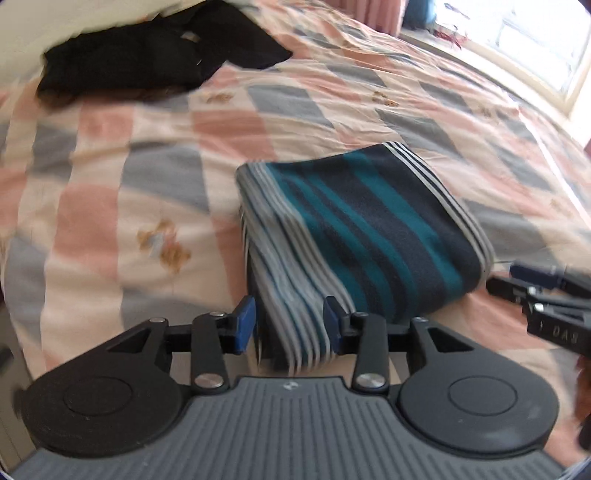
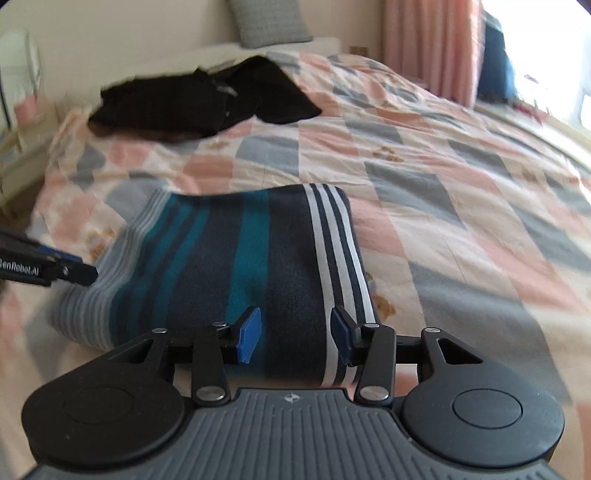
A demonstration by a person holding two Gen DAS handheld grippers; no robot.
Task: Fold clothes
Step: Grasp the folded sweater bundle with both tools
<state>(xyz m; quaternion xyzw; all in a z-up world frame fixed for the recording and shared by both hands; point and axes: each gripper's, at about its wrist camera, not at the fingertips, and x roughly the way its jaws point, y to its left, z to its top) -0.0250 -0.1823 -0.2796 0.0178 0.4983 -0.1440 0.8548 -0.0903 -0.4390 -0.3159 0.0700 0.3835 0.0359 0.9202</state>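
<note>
A folded garment (image 1: 369, 229) in teal, navy, grey and white stripes lies flat on the bed; in the right wrist view the garment (image 2: 229, 258) fills the middle. My left gripper (image 1: 289, 325) is open at its near left corner, with the grey-striped edge between the blue pads (image 1: 245, 326) but not pinched. My right gripper (image 2: 295, 334) is open over the near edge by the white stripes, holding nothing. The right gripper (image 1: 506, 278) shows at the right edge of the left wrist view. The left gripper (image 2: 74, 264) shows at the left edge of the right wrist view.
The bed is covered by a pink, grey and cream checked quilt (image 2: 461, 184). A heap of black clothes (image 2: 207, 103) lies near the headboard, with a grey pillow (image 2: 273, 18) behind it. Pink curtains (image 2: 424, 44) and a bright window (image 1: 535, 48) are at the far right.
</note>
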